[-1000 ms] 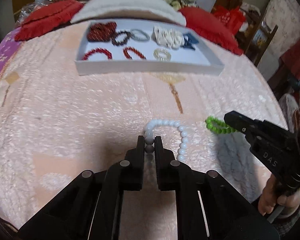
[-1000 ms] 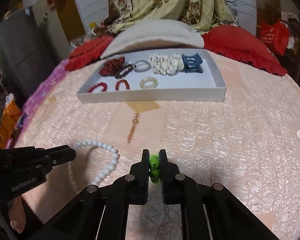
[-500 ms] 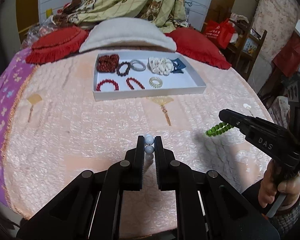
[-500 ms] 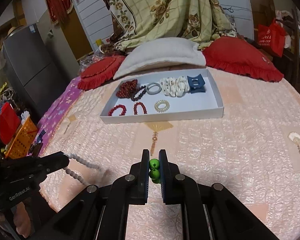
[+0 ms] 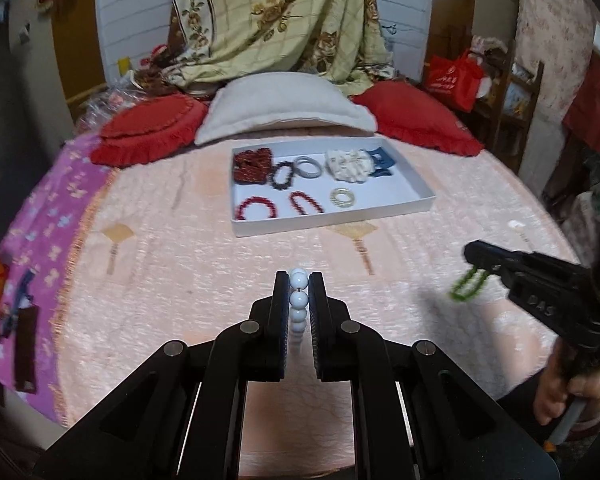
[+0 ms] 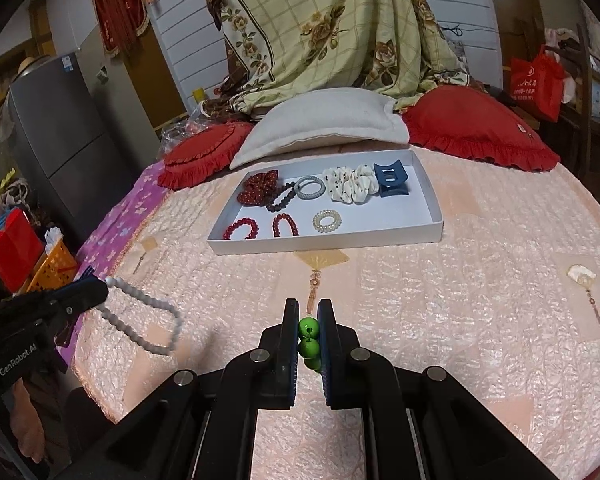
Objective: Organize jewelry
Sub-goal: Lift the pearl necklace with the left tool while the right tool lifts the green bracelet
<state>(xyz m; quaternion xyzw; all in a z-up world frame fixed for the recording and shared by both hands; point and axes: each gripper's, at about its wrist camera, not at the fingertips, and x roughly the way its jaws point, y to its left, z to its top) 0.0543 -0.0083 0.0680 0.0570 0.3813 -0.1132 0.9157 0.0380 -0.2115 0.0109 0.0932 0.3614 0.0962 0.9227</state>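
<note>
- The left claw (image 5: pixel 299 284) was clamped on a white bead bracelet (image 6: pixel 148 316), its round, glossy beads hanging in a loop above the bed (image 5: pixel 180 264) near its front edge.
- The right claw (image 6: pixel 309 328) pinched a green bead bracelet (image 5: pixel 468 286), smaller and bright, dangling clear of the peach bedspread.
- A white tray (image 6: pixel 434 222) near the pillows at the bed's far edge held red and dark bead bracelets, scrunchies and a blue hair clip (image 6: pixel 391 180).

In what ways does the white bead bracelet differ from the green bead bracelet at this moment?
The white bead bracelet is pale with a long loop; the green bead bracelet is bright green with a shorter loop. The left gripper holds the white one; the right gripper holds the green one. Both hang above the bedspread.
</note>
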